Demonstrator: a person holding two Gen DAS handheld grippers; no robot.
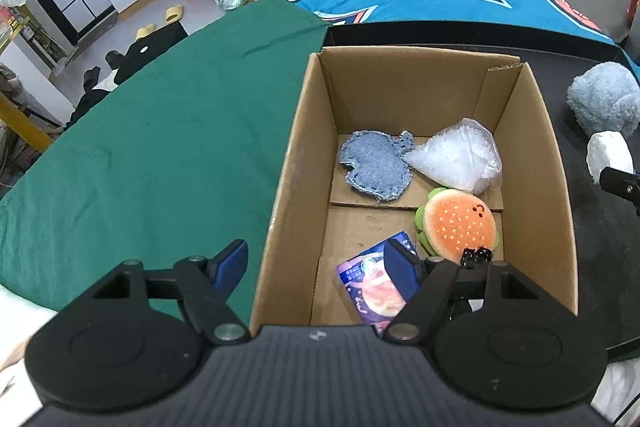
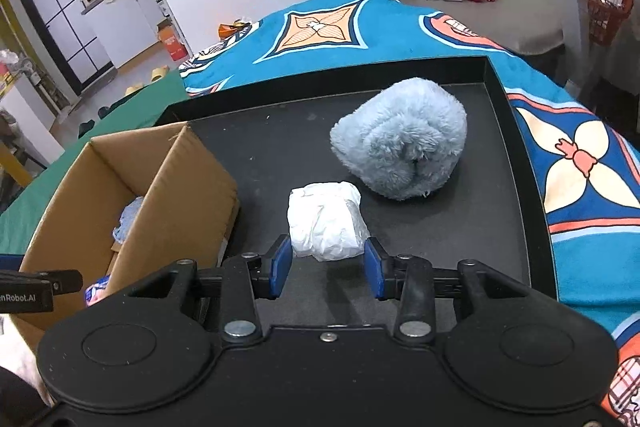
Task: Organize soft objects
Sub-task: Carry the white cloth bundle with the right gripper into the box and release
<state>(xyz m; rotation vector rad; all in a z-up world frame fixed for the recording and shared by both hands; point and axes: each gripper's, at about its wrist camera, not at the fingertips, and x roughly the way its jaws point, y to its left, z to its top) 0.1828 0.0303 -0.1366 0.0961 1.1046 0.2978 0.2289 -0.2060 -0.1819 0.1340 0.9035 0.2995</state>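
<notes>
Both tools released: my right tool [image 2: 326, 269] straddles the white bundle [image 2: 325, 223]; my left tool [image 1: 316, 267] half hides the pouch [image 1: 370, 291] in the box [image 1: 532, 131].

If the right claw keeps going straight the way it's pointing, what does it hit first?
Most likely the white wrapped bundle: it lies on the black tray directly ahead of the open right claw, its near end already level with the fingertips. The fluffy blue plush sits farther back.
</notes>
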